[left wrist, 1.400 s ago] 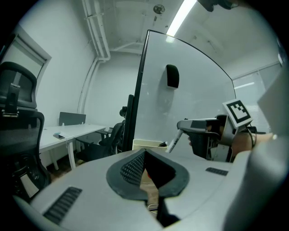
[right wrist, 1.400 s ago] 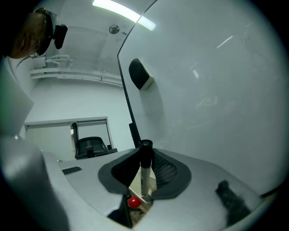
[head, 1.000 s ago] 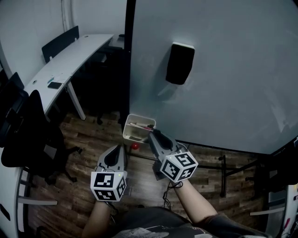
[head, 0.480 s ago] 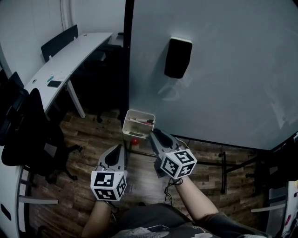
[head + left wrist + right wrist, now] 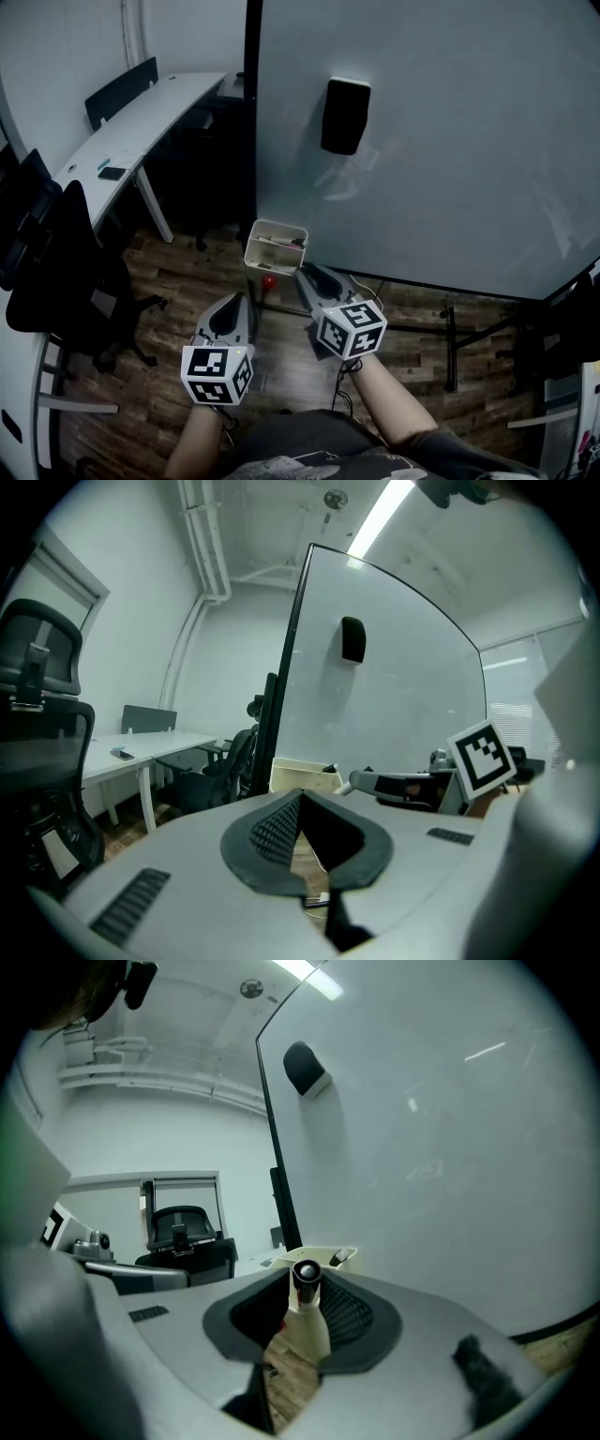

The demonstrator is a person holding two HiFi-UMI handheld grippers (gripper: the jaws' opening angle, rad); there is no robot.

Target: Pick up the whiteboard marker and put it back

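Observation:
The whiteboard marker, white with a dark cap, is seen end-on between the jaws of my right gripper, which is shut on it. In the head view, my right gripper points at the white tray fixed at the lower left corner of the whiteboard; its tip is just short of the tray's near rim. The tray's rim shows right behind the marker. My left gripper hangs lower left with its jaws together and nothing in them.
A black eraser sticks on the board above the tray. A small red thing lies on the wooden floor under the tray. A long white desk and black office chairs stand left. The board's stand crosses the floor at right.
The head view has shifted a little to the right. My right gripper with the marker has edged slightly down and left, close by the tray. The left gripper has kept still.

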